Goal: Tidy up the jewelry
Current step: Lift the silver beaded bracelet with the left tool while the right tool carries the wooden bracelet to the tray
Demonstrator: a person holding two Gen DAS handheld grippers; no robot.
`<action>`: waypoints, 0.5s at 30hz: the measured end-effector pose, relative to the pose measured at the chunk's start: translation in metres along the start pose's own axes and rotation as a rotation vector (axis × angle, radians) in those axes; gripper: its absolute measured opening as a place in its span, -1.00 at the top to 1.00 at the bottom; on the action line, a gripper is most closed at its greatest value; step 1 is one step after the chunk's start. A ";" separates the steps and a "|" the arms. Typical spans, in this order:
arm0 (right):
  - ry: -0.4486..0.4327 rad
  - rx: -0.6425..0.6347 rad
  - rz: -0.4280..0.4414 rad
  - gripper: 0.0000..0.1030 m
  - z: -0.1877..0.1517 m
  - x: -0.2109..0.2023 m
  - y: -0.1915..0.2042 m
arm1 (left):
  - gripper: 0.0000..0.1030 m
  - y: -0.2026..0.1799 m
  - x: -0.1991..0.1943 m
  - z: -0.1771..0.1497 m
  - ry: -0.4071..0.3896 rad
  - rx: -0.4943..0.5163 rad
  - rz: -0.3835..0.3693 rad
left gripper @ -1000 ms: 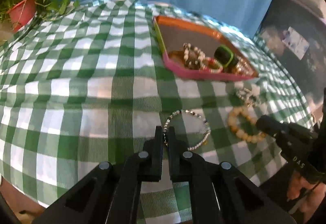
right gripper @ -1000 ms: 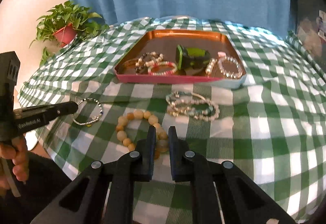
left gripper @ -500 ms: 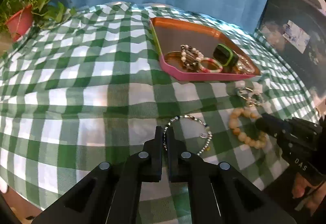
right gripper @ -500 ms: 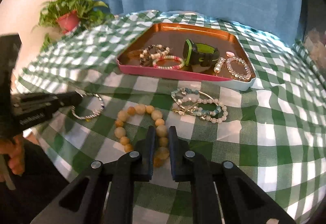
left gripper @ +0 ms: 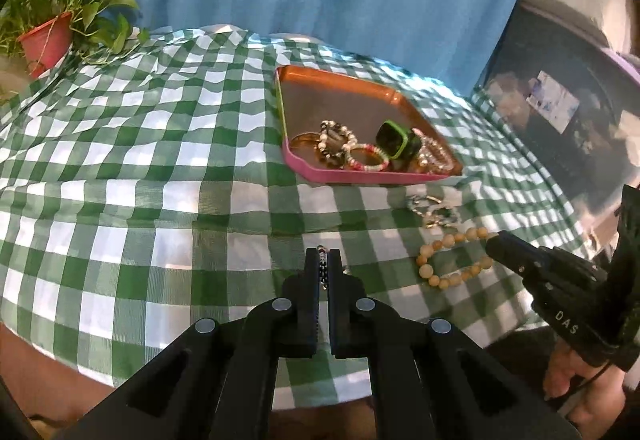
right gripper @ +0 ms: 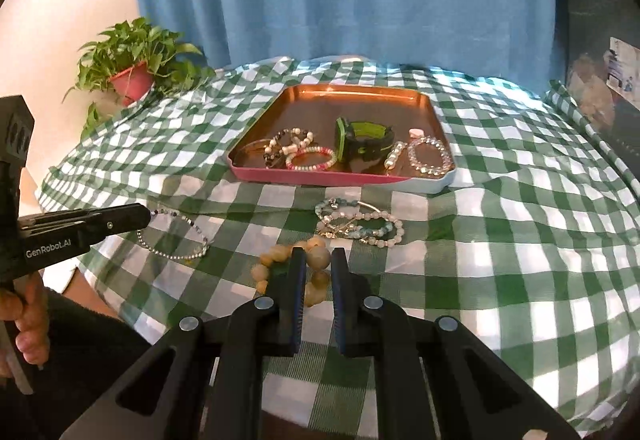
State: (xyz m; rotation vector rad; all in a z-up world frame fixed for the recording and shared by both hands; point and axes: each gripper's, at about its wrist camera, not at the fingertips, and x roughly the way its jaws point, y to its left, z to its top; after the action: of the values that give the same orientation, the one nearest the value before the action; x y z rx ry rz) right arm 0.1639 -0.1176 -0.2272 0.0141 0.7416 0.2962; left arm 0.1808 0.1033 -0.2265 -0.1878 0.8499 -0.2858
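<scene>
My left gripper is shut on a thin silver beaded bracelet, whose beads show between the fingers. In the right wrist view the same left gripper holds that silver bracelet by one end, the loop trailing down to the right. My right gripper is shut on one bead of a wooden bead bracelet, and the other beads hang below it. In the left wrist view the right gripper grips that wooden bracelet at its far side. The pink tray beyond holds several bracelets and a green watch.
A tangle of pale and teal bead bracelets lies on the green checked cloth between the grippers and the tray. A potted plant stands at the back left, with a blue curtain behind. A person's hands grip both handles.
Both grippers have risen with their bracelets. The silver loop no longer lies flat ahead of the left fingers, and the wooden bracelet has come up off the cloth.
</scene>
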 end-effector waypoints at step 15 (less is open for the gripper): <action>-0.135 0.008 0.000 0.80 0.029 -0.094 0.006 | 0.93 -0.044 -0.069 0.018 -0.099 0.054 -0.025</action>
State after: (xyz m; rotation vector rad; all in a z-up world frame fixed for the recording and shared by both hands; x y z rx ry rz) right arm 0.1159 -0.1348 -0.1424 0.0408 0.6086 0.2892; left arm 0.1440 0.0845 -0.1537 -0.1607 0.7415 -0.3203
